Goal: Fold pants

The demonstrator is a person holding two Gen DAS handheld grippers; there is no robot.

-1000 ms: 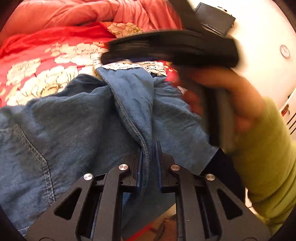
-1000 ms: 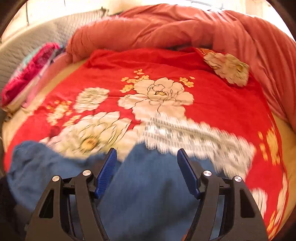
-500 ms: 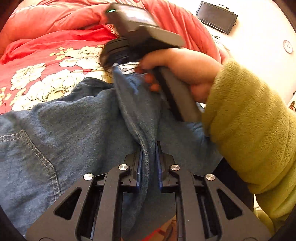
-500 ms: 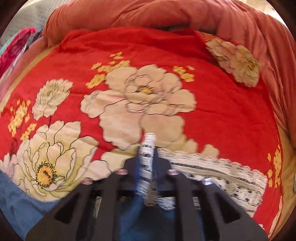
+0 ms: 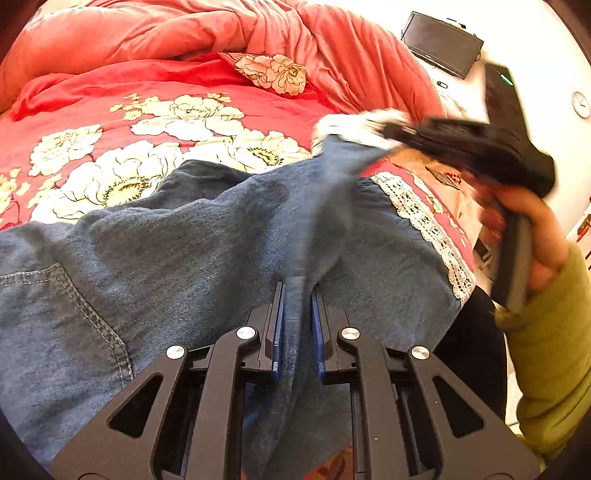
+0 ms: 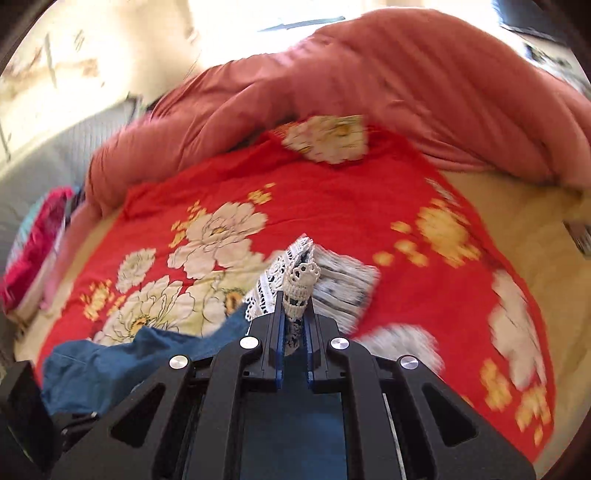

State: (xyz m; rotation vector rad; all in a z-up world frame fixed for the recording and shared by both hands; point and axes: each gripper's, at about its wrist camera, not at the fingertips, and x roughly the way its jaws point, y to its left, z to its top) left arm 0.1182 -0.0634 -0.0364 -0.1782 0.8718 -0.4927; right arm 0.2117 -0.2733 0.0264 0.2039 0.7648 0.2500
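Blue denim pants (image 5: 166, 258) with a white lace hem (image 5: 424, 218) lie on a red floral bedspread (image 5: 166, 110). My left gripper (image 5: 297, 295) is shut on a raised fold of the denim. My right gripper (image 6: 294, 306) is shut on the lace hem (image 6: 301, 284) of a pant leg and holds it lifted above the bed. It also shows in the left wrist view (image 5: 461, 144), at the right, blurred, held by a hand in a green sleeve. Some denim (image 6: 122, 362) hangs at the lower left of the right wrist view.
A bunched salmon-pink duvet (image 5: 221, 33) lies along the far side of the bed. A dark screen (image 5: 439, 44) and a small clock (image 5: 580, 104) sit on the white surface at the right. Pink folded cloth (image 6: 33, 236) lies at the bed's left edge.
The right gripper closed on the lace hem, then lifted it and carried it rightward and away from the left gripper. The left gripper stays shut on the denim fold.
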